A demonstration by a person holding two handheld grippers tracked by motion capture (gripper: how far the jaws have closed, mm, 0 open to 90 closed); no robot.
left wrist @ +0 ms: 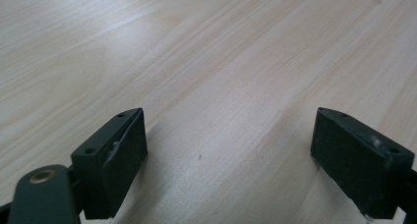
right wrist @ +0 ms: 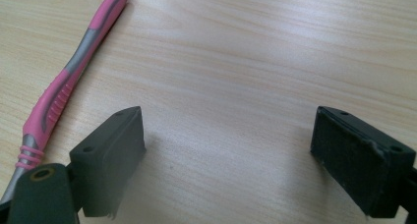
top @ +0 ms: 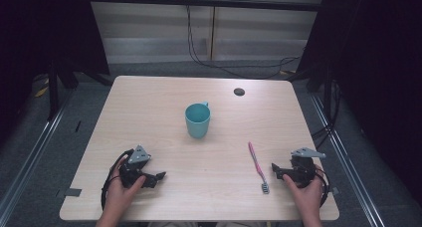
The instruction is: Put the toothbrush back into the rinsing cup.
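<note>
The right claw [top: 279,170] rests on the counter [top: 164,97] at about 4 o'clock, jaws spread with nothing between them. Just beside it, toward the centre, lies one pink toothbrush [top: 258,166], bristle head nearest the person; in the right gripper view the toothbrush [right wrist: 64,91] runs past the left jaw. The left claw [top: 155,177] sits at 8 o'clock, also spread and empty. One teal cup [top: 197,120] stands upright mid-counter. The counter is pale wood grain, with one dark round hole [top: 239,91] at 1 o'clock. Grey floor, cables and black curtains surround it.

Toothbrush [right wrist: 64,86] head perhaps behind tool jaw
</note>
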